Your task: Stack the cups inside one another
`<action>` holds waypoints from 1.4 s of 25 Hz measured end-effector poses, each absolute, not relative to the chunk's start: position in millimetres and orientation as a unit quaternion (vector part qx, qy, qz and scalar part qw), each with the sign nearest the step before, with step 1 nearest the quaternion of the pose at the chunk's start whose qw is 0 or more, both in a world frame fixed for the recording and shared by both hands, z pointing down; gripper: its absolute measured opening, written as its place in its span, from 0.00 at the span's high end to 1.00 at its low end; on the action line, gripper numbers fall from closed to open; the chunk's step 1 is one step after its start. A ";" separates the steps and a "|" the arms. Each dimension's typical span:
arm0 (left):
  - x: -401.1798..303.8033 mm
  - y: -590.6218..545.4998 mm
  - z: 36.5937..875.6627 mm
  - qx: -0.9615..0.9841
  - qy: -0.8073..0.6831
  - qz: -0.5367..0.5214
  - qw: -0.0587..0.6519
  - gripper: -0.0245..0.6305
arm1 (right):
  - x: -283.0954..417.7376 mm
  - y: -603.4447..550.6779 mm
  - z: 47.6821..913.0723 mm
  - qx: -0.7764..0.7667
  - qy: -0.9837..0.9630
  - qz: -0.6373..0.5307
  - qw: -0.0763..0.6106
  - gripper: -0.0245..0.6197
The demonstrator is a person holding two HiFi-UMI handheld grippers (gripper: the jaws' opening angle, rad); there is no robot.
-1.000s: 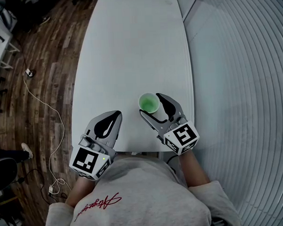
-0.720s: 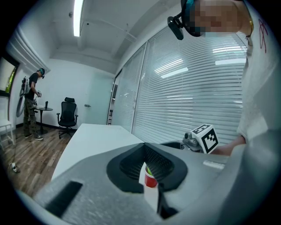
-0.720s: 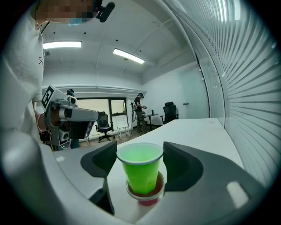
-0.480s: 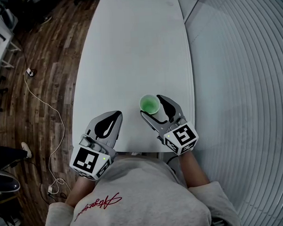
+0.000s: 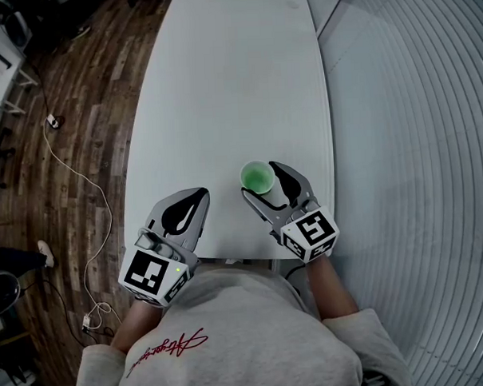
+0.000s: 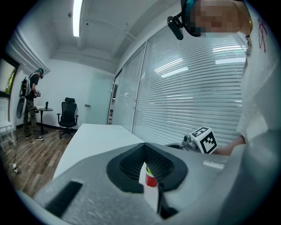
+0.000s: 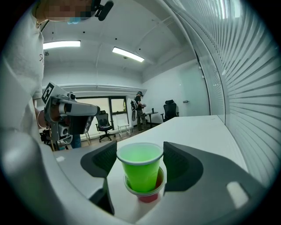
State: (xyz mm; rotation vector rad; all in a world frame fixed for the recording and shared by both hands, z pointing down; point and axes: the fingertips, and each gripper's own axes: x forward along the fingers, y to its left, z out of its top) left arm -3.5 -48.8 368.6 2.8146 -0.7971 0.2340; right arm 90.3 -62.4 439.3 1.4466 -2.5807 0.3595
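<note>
A green cup (image 7: 139, 165) sits nested in a red cup (image 7: 149, 196), upright on the white table (image 5: 221, 93) near its front right corner. From above only the green cup (image 5: 257, 178) shows. My right gripper (image 5: 261, 182) is open, with one jaw on each side of the cups and a small gap to each; in the right gripper view it (image 7: 139, 160) frames the stack. My left gripper (image 5: 195, 200) rests to the left of the cups, shut and holding nothing. In the left gripper view its jaws (image 6: 147, 169) leave only a slit, through which the red cup (image 6: 150, 179) shows.
The table's front edge (image 5: 228, 259) runs just under both grippers, and its right edge (image 5: 329, 144) lies beside a wall of blinds (image 5: 415, 141). A cable (image 5: 73, 175) lies on the wooden floor to the left. Office chairs (image 6: 67, 115) and a person (image 6: 30, 103) are far off.
</note>
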 end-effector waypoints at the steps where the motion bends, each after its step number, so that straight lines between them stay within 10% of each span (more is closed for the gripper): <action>1: -3.1 -49.6 368.4 0.954 -0.270 0.079 0.103 0.97 | 90.6 -63.1 440.7 0.484 -0.863 0.122 0.080 0.45; 35: -4.7 -56.2 368.1 0.952 -0.278 0.077 0.105 0.97 | 90.6 -63.8 464.7 0.481 -0.860 0.136 0.098 0.45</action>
